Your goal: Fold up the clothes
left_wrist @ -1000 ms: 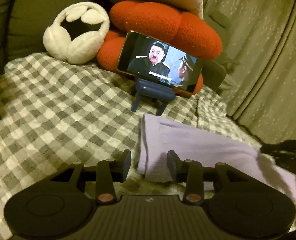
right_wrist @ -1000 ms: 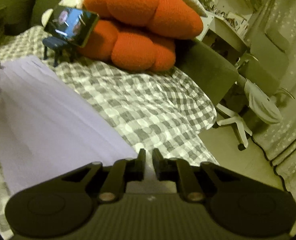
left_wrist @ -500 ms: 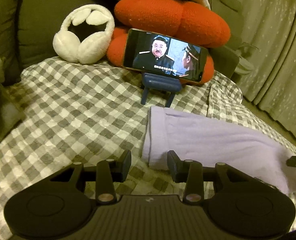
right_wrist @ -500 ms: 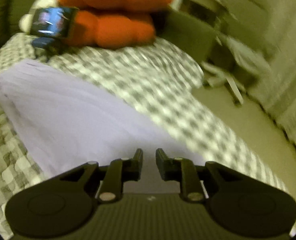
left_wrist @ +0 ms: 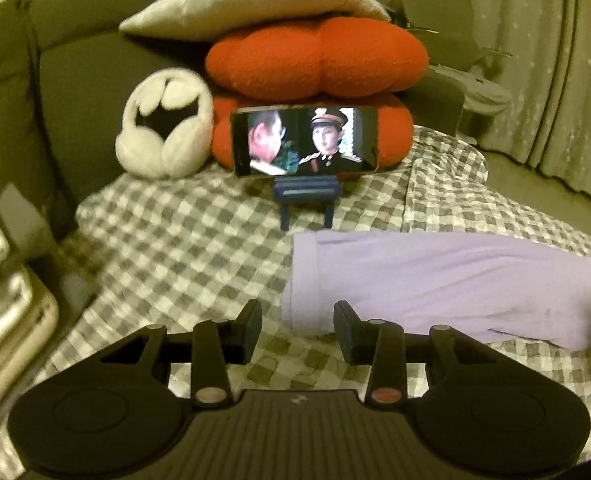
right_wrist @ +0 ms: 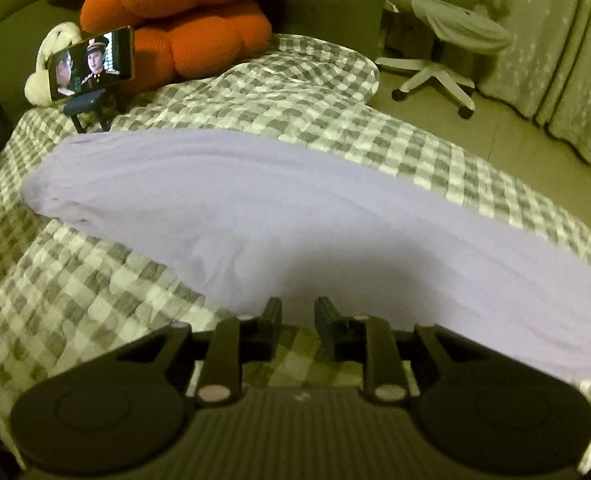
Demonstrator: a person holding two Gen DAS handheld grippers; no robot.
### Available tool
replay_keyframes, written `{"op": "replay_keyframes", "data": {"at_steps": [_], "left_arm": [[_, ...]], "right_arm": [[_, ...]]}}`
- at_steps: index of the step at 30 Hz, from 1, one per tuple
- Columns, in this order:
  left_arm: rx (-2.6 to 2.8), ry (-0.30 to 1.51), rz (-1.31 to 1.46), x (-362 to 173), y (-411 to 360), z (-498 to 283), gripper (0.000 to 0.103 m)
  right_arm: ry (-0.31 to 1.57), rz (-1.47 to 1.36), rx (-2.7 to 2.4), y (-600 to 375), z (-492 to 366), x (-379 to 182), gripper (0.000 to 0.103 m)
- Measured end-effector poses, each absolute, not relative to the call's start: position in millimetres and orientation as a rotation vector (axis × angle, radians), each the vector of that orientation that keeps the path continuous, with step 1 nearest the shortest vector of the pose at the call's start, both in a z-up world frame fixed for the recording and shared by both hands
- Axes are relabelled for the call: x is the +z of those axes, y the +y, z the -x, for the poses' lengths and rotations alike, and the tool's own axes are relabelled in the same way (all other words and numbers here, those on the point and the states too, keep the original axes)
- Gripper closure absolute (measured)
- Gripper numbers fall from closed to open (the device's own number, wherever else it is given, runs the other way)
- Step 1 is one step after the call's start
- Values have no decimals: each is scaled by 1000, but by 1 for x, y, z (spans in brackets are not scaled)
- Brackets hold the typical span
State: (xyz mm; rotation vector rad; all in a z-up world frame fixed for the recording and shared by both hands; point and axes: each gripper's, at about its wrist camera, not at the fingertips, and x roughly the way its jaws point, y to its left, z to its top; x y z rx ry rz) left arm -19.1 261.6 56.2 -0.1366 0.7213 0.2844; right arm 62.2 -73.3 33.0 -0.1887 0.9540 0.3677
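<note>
Both claws hover low with fingers spread, empty: left claw (left_wrist: 297, 330) at one end of the single lilac garment (right_wrist: 255, 208) on the checkered bed (right_wrist: 75, 288), right claw (right_wrist: 297, 326) at its near edge.

Black ribbed hand-held gripper (left_wrist: 297, 330), copper-coloured screws.

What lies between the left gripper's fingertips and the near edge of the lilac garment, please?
In the left wrist view, only bare checked blanket lies between the open left gripper and the lilac garment.
</note>
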Motion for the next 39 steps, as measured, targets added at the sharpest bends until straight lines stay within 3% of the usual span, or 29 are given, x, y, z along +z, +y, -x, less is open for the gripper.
{"op": "replay_keyframes", "data": {"at_steps": [8, 12, 17, 39], "left_arm": [[282, 758, 157, 70, 234, 2, 65], [306, 801, 244, 61, 217, -19, 65], [259, 865, 332, 36, 198, -39, 65], [368, 811, 856, -19, 316, 7, 64]], "right_arm": [[1013, 76, 384, -87, -59, 18, 71], [1003, 55, 401, -90, -59, 17, 55], [970, 100, 457, -88, -56, 13, 44], [788, 261, 682, -45, -32, 4, 44]]}}
